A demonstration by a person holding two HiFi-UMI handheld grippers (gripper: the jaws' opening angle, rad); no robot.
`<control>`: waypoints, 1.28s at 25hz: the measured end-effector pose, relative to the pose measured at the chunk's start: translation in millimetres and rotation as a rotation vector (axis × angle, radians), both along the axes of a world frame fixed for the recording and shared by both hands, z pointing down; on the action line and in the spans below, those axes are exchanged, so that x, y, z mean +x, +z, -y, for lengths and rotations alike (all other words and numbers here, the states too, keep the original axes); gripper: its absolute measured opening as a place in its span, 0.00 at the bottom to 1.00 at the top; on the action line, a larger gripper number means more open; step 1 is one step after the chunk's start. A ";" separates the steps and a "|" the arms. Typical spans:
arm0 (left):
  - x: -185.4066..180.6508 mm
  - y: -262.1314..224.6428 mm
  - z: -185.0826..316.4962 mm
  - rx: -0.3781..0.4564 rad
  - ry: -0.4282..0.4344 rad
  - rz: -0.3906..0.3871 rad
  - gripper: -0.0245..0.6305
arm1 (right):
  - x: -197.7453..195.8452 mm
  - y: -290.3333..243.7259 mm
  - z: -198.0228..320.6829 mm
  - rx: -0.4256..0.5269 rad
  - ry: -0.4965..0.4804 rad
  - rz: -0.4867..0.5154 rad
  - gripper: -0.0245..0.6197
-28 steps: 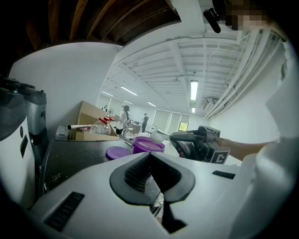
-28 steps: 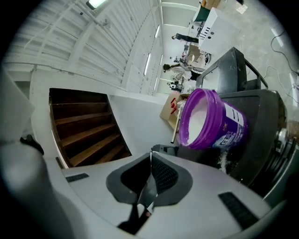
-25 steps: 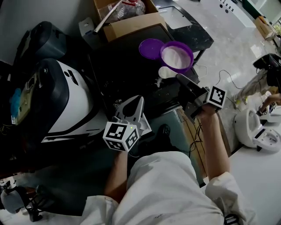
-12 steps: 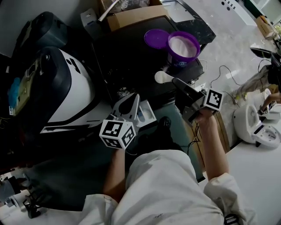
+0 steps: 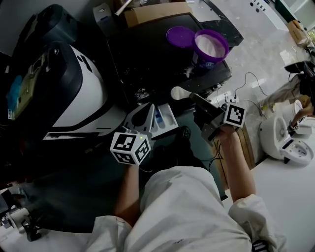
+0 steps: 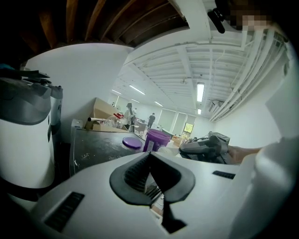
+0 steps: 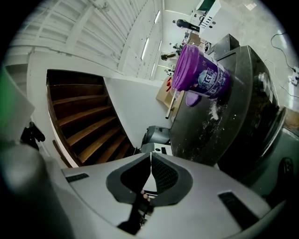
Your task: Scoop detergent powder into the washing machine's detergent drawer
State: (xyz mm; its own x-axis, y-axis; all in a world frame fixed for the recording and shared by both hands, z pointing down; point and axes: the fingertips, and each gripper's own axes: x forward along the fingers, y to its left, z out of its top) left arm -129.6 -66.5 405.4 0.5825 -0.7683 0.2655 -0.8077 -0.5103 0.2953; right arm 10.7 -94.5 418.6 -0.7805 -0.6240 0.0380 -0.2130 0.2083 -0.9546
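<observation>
An open purple tub (image 5: pixel 211 49) of white detergent powder stands on the black table (image 5: pixel 147 59), its lid (image 5: pixel 180 37) lying beside it. The washing machine (image 5: pixel 74 98) is at the left with its detergent drawer (image 5: pixel 167 119) pulled out. My right gripper (image 5: pixel 193 98) is shut on the handle of a white scoop (image 5: pixel 178 92), which hangs between the tub and the drawer, a little right of the drawer. My left gripper (image 5: pixel 149 108) is shut and empty, just left of the drawer. In the right gripper view the tub (image 7: pixel 201 74) lies ahead on the table.
A cardboard box (image 5: pixel 152 12) sits at the table's far edge. Spilled powder (image 7: pixel 215 112) dusts the tabletop near the tub. Cables (image 5: pixel 256 83) trail on the floor to the right, beside a white device (image 5: pixel 288 142). The person's white sleeves fill the bottom.
My right gripper has carried the scoop away from the tub, down toward the drawer. The left gripper has stayed shut near the drawer.
</observation>
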 end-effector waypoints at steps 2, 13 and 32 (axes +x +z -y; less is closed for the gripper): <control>-3.4 3.2 -4.2 -0.007 -0.001 -0.002 0.07 | -5.6 7.0 -6.7 -0.012 -0.009 -0.010 0.05; -16.8 26.8 -25.7 -0.038 -0.008 -0.007 0.07 | -23.8 42.2 -31.3 -0.034 -0.050 -0.077 0.05; -25.9 50.5 -47.8 -0.088 -0.017 0.001 0.07 | -37.8 112.0 -45.7 -0.064 -0.100 -0.226 0.05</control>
State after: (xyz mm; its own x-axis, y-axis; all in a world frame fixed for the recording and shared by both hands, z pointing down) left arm -155.5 -18.7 456.0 0.5691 -0.7519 0.3328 -0.8165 -0.4686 0.3374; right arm -27.0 -48.8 530.6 -0.8053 -0.5349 0.2556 -0.4038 0.1794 -0.8971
